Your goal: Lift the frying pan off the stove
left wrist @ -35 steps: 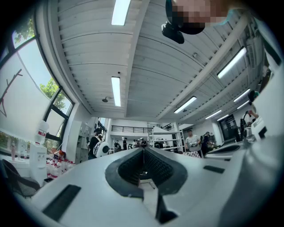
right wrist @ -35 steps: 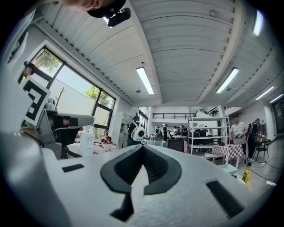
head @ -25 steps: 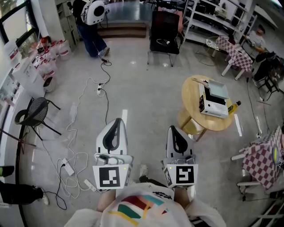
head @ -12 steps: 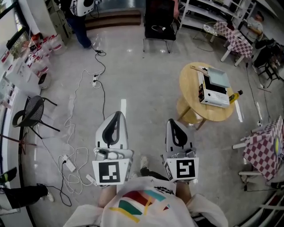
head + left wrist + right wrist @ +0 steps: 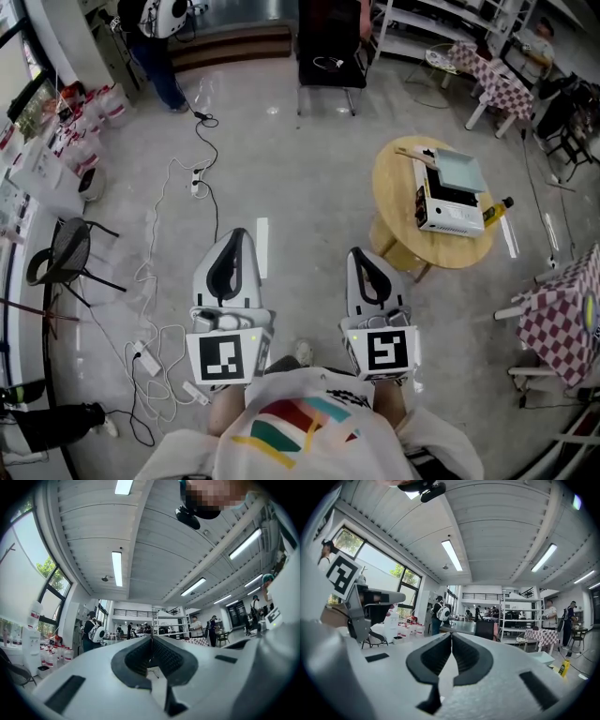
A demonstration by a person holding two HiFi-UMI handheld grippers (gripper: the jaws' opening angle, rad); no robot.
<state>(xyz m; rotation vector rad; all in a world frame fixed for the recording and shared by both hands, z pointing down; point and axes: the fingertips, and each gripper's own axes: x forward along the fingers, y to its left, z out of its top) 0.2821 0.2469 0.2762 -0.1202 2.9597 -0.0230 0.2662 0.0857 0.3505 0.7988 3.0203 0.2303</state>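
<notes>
Since a second ago both grippers sit a little higher in the head view and the black chair (image 5: 70,248) sits lower. Jaws of left gripper (image 5: 233,234) are pressed together, nothing between them — right gripper (image 5: 361,254) the same. I cannot make out the frying pan; the white stove-like unit (image 5: 450,217) stands on the round table (image 5: 394,178), well apart from both.

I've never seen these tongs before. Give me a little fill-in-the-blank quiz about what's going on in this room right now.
1. The left tongs and the right tongs are both ___, with nothing between them.
2. The white appliance sits on a ___ wooden table.
3. In the head view, that table stands to the ___ of both tongs.

Missing words: shut; round; right.
</notes>
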